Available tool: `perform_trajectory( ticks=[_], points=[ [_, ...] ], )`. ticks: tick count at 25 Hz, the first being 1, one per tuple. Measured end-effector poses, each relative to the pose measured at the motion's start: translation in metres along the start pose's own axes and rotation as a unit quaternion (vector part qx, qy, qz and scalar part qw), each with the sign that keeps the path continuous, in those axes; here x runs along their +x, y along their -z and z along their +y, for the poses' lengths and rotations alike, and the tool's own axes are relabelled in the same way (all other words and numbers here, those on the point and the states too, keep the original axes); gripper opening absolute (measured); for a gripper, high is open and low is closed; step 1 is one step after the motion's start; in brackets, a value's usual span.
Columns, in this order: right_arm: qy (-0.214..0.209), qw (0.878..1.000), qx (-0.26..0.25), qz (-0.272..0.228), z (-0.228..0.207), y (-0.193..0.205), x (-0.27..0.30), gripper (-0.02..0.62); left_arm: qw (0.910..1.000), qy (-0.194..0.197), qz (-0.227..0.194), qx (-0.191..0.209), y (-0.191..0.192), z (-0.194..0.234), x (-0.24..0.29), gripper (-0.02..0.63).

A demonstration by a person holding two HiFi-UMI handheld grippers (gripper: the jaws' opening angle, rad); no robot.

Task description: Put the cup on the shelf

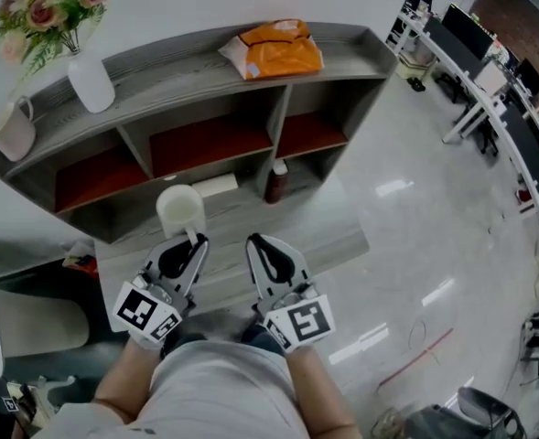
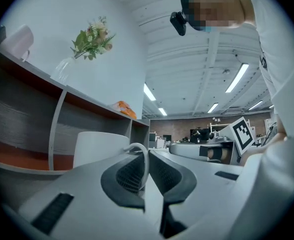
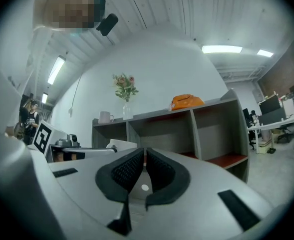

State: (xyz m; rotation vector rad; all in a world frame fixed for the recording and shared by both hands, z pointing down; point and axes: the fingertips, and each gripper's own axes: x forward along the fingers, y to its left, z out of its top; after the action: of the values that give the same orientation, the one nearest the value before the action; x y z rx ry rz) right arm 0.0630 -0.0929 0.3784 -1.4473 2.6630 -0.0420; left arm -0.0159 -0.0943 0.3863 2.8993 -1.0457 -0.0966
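A white cup (image 1: 180,210) hangs in front of the grey shelf unit (image 1: 205,73), level with its lower compartments. My left gripper (image 1: 194,239) is shut on the cup's thin handle (image 2: 144,156), and the cup body (image 2: 99,145) stands just past the jaws in the left gripper view. My right gripper (image 1: 255,242) sits beside it to the right, shut with nothing between its pads (image 3: 145,158). The right gripper view faces the shelf (image 3: 186,115), with the cup (image 3: 122,145) showing at its left.
On the shelf top stand a vase of flowers (image 1: 91,80), a white mug (image 1: 15,128) at the left end and an orange bag (image 1: 274,48). A white box (image 1: 216,186) and a dark bottle (image 1: 276,181) stand on the lower board. Desks with monitors (image 1: 489,71) line the right.
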Motion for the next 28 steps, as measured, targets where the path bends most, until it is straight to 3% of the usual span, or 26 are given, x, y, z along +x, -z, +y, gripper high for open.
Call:
perform_trajectory(
  ticks=[13, 28],
  points=[
    [-0.051, 0.999, 0.004, -0.004, -0.063, -0.021, 0.005, 0.029, 0.9956, -0.089, -0.024, 0.019, -0.017, 0.022, 0.061, 0.038],
    [-0.021, 1.0, -0.009, 0.015, -0.067, -0.025, 0.036, 0.029, 0.9962, -0.079, -0.035, 0.011, -0.011, 0.098, 0.103, 0.038]
  ],
)
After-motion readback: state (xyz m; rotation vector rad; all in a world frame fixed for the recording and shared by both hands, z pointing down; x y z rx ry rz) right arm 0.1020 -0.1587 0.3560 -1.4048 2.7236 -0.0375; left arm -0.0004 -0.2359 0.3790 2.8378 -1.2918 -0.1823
